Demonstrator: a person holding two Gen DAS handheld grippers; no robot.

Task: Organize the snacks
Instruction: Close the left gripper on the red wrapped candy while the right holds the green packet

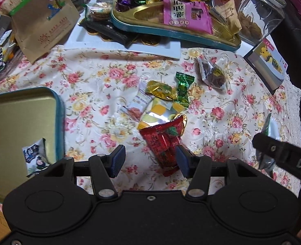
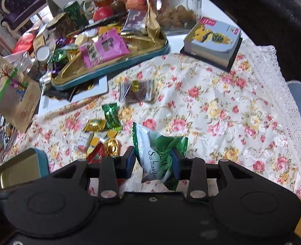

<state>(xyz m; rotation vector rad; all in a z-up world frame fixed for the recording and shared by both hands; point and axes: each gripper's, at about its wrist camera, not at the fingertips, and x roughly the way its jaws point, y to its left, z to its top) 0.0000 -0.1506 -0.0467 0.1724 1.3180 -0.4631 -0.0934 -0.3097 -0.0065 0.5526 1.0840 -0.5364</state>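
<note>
Over floral tablecloth (image 2: 211,106) | right claw (image 2: 153,161) clamped on green-white snack packet (image 2: 156,153) | left claw (image 1: 148,161) apart, red candy wrapper (image 1: 164,140) just inside right pad

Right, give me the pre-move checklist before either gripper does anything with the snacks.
1. Right gripper holding the green-and-white packet: ok, pads press both sides.
2. Packet lifted off the tablecloth: cannot tell from this view.
3. Left gripper open: ok, jaws apart with nothing pinched.
4. Red wrapper lined up between the left pads: not ok, it sits against the right-hand pad, leaving a gap on the other side.
5. Room in the near tin: ok, bare gold floor, with one blue-and-white packet in it.
6. Grippers apart from each other: cannot tell, the right gripper shows close at the edge of the left view.
</note>
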